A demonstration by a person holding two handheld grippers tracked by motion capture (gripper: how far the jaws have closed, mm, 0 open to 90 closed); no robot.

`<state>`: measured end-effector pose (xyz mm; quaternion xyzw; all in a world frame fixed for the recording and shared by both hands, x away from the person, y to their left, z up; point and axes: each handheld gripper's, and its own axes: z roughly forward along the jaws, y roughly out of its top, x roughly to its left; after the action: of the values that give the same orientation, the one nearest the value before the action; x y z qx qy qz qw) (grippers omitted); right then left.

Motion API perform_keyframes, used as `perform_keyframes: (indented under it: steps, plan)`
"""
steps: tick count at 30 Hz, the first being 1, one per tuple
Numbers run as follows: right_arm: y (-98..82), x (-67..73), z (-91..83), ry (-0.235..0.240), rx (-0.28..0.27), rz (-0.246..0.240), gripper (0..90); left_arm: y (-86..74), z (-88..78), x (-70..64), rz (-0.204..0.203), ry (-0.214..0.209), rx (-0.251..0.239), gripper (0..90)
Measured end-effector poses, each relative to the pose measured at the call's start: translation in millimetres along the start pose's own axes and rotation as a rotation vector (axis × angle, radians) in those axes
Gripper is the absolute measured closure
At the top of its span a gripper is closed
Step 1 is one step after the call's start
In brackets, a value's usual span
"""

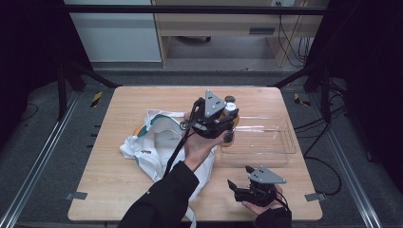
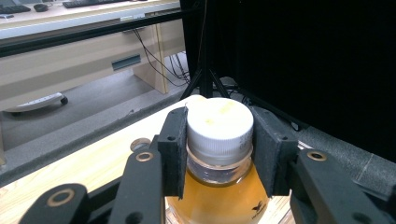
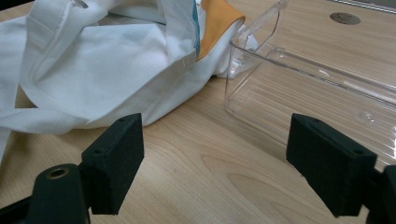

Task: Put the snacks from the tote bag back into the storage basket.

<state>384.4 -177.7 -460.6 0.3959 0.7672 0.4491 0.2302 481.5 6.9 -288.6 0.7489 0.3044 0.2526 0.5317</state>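
High view. Wooden desk (image 1: 119, 190), rounded corners, on a grey floor between dark frame posts. Left claw (image 1: 227, 124), grey three-cornered plate on top, held above the middle of the desk by the person's left hand (image 1: 199, 145) in a dark sleeve; it is clamped on a bottle of amber liquid (image 1: 230, 134) with a white cap, at the left end of a clear plastic tray (image 1: 266, 142). White cloth bag (image 1: 152, 142) with orange and teal trim lies crumpled left of the hand, partly under the forearm. The tray lies lengthwise on the right half of the desk. Right claw (image 1: 237, 186) rests low at the near edge, well apart from the bottle, just before the tray's near wall.

Left gripper view. Both black pads (image 2: 173, 154) press on the sides of the white screw cap (image 2: 219, 128) and the neck of the bottle (image 2: 219, 200); the bottle stands upright, amber liquid filling the body. Beyond: the desk's far edge (image 2: 93, 158), grey floor, a light wooden cabinet, cables, a black curtain at right.

Right gripper view. Right claw (image 3: 215, 163) stands wide apart, nothing between its pads, bare desk (image 3: 196, 177) beneath. Ahead at left lies the cloth bag (image 3: 107, 79), its orange lining touching the tray's corner. Ahead at right stands the clear tray (image 3: 303, 88), its near wall just beyond the right pad.
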Motion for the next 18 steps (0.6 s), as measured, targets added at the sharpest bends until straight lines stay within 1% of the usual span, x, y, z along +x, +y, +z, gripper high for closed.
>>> perform_keyframes:
  steps: [1,5,6,9,11,15,18]
  plan:
    - [-0.1,-0.3,0.0,0.000,0.000,-0.002,19.6,0.2,1.4,-0.7,-0.007,-0.001,-0.003,59.0]
    - [-0.2,-0.5,0.1,0.001,0.001,-0.001,19.5,0.2,6.3,-2.2,-0.002,-0.003,-0.004,59.0]
    - [-0.2,-0.5,0.1,0.002,0.001,-0.001,19.5,-0.2,7.8,-3.1,-0.007,-0.003,-0.006,59.0]
    - [-0.2,-0.6,0.2,0.002,0.001,-0.001,19.5,-1.9,12.8,-4.3,-0.006,-0.009,-0.004,59.0]
    - [-0.2,-0.6,0.2,0.003,0.001,0.000,19.5,-3.2,16.1,-5.1,-0.014,-0.012,-0.001,59.0]
    - [-0.3,-1.1,0.4,0.005,0.000,0.008,19.5,-7.2,25.2,-6.8,-0.013,-0.018,0.004,59.0]
    - [-0.4,-1.2,0.1,0.006,0.000,0.009,19.5,-8.5,28.4,-6.6,-0.011,-0.021,0.008,59.0]
